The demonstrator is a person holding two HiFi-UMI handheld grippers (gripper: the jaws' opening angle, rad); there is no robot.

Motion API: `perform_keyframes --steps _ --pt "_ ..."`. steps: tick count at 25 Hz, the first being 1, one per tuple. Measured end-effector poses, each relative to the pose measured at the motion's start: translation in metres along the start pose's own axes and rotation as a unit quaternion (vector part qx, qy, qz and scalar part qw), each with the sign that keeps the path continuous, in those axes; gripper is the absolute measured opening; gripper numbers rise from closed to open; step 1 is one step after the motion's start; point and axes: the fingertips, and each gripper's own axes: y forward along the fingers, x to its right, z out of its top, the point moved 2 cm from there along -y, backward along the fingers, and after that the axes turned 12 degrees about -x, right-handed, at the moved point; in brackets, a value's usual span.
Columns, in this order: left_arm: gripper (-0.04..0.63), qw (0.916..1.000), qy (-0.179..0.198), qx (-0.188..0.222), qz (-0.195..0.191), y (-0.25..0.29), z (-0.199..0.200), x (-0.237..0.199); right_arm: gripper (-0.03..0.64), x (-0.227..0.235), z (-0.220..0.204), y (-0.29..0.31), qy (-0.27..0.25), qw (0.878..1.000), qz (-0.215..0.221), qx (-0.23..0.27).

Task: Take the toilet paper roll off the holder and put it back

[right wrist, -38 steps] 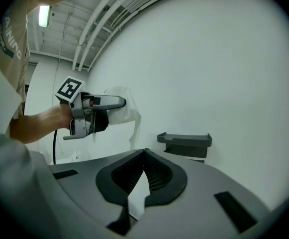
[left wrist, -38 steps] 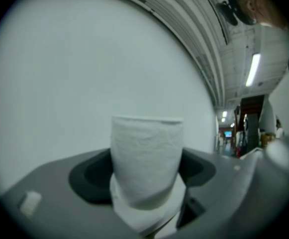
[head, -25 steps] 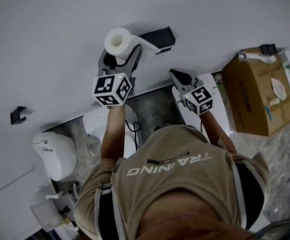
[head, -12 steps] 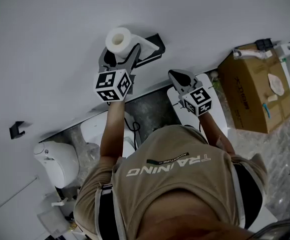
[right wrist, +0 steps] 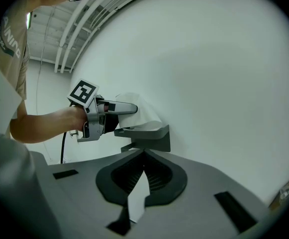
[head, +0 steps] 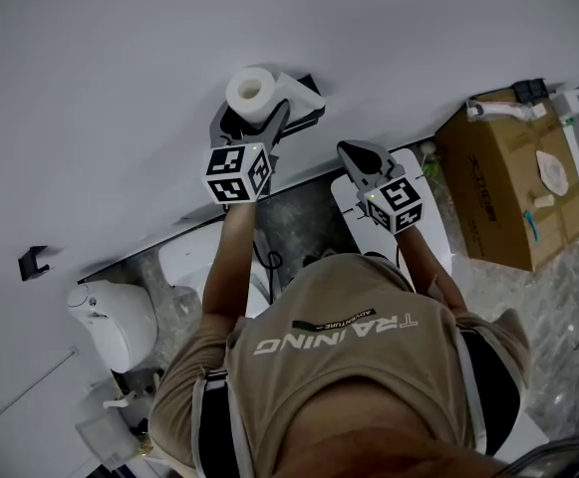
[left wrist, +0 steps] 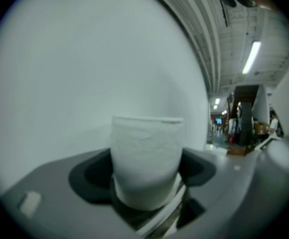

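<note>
Left gripper [head: 250,113] clamps the toilet paper roll [head: 250,90], core facing the head camera. The holder [head: 309,118] sits just beside it at four o'clock. Right gripper [head: 357,154], jaws together and empty, is farther off.

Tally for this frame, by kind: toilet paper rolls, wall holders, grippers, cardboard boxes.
toilet paper roll: 1
holder: 1
grippers: 2, the left gripper and the right gripper
cardboard box: 1
Total: 5
</note>
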Motion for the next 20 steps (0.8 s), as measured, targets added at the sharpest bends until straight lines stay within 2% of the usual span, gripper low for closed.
perform_keyframes --steps 8,15,20 --pt "0.394 0.9997 -0.002 -0.017 0.016 0.013 -0.014 -0.009 0.012 0.004 -0.006 0.007 0.009 1.000 0.007 -0.008" --pt "0.396 0.9995 0.014 -0.002 0.027 0.015 -0.014 -0.009 0.011 0.004 -0.002 0.012 0.008 1.000 0.010 -0.006" --pt "0.396 0.9997 0.015 0.003 0.018 0.013 -0.014 -0.007 0.011 0.000 0.001 0.013 0.004 1.000 0.013 -0.005"
